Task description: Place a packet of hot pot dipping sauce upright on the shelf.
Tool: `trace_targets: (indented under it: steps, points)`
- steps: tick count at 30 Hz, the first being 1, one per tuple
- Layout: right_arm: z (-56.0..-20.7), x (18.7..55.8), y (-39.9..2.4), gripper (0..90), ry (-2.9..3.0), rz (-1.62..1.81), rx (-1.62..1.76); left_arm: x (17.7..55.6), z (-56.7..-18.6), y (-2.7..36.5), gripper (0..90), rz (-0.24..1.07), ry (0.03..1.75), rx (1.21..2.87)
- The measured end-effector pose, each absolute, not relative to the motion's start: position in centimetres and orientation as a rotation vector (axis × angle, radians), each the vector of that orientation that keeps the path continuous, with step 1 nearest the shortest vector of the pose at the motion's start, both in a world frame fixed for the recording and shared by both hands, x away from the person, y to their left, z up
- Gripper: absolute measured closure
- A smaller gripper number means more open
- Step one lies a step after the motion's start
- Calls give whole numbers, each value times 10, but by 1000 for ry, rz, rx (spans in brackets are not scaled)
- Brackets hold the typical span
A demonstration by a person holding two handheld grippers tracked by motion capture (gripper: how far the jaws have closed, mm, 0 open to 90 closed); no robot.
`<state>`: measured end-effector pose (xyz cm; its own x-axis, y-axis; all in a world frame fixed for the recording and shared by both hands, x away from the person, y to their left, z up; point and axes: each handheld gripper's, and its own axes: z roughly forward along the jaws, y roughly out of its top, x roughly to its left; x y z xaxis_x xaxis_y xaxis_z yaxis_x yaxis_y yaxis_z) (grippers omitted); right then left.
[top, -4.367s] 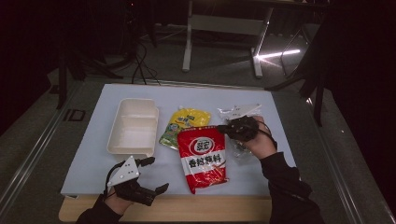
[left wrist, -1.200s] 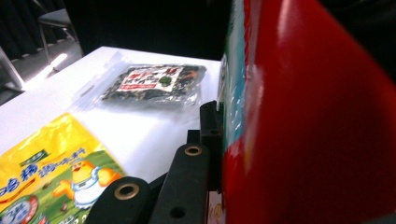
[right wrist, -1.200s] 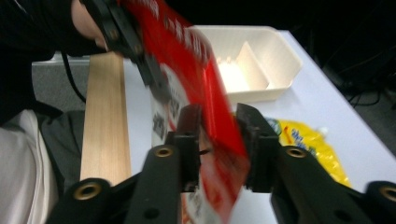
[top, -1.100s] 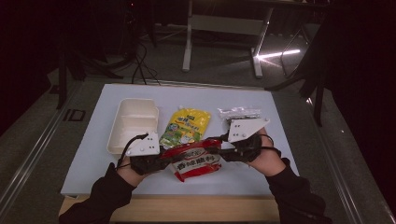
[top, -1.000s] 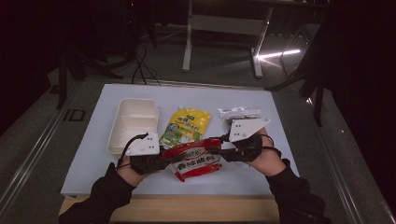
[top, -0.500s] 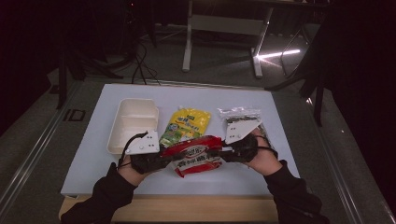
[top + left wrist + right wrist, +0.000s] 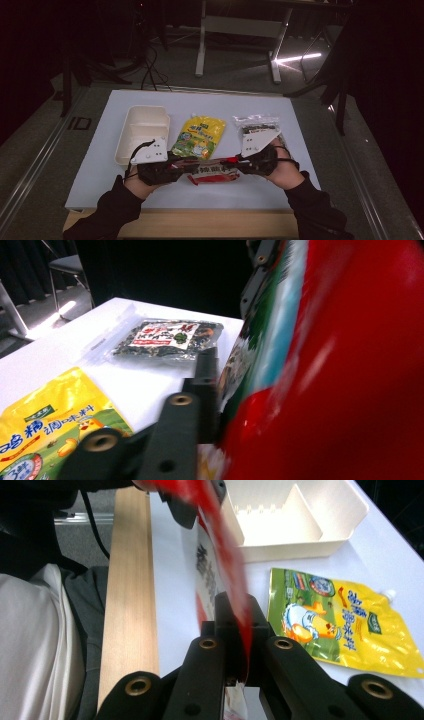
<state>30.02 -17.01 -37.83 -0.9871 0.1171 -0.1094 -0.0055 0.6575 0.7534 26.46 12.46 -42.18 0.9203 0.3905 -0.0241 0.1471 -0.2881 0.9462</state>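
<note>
A red snack packet (image 7: 215, 171) hangs edge-on just above the white table (image 7: 100, 165), stretched between the two grippers. My left gripper (image 7: 182, 167) holds its left end. In the left gripper view the packet (image 7: 340, 365) lies between the jaws of that gripper (image 7: 225, 390), against the one jaw that shows. These jaws have just been opening a little, with the packet still between them. My right gripper (image 7: 239, 162) pinches the other end. In the right gripper view the jaws (image 7: 240, 610) have just been closing tight on the thin red edge (image 7: 220, 540).
A white divided tray (image 7: 145, 125) stands at the back left. A yellow pouch (image 7: 200, 137) lies behind the packet. A clear bag of dark seaweed (image 7: 257, 122) lies behind the right hand. The wooden front edge (image 7: 200, 222) runs below the forearms.
Earlier the red packet lay flat on the table; now both grippers hold it up by its ends. Over the last second the right hand edged inward and the packet bunched narrower.
</note>
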Motion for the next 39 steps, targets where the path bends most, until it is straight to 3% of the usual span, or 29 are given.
trace_targets:
  steps: [6, 7, 12, 14, 16, 19, 39]
  points:
    - [-369, 303, -176, 900, 2691, 1275, 107, 260, -425, 132, 528, 293, 444, 1834]
    - [-365, 304, -178, 900, 2674, 1291, 119, 260, -426, 133, 456, 292, 457, 1837]
    - [-356, 308, -185, 900, 2636, 1326, 138, 262, -440, 136, 284, 257, 517, 1843]
    - [-351, 311, -188, 900, 2613, 1336, 159, 261, -446, 136, 159, 216, 514, 1847]
    - [-348, 313, -190, 900, 2592, 1345, 175, 259, -453, 135, 141, 219, 537, 1845]
    - [-344, 318, -192, 900, 2570, 1361, 200, 258, -465, 132, 16, 214, 571, 1856]
    - [-333, 355, -168, 899, 2486, 1418, 320, 242, -515, 126, 16, 295, 505, 1920]
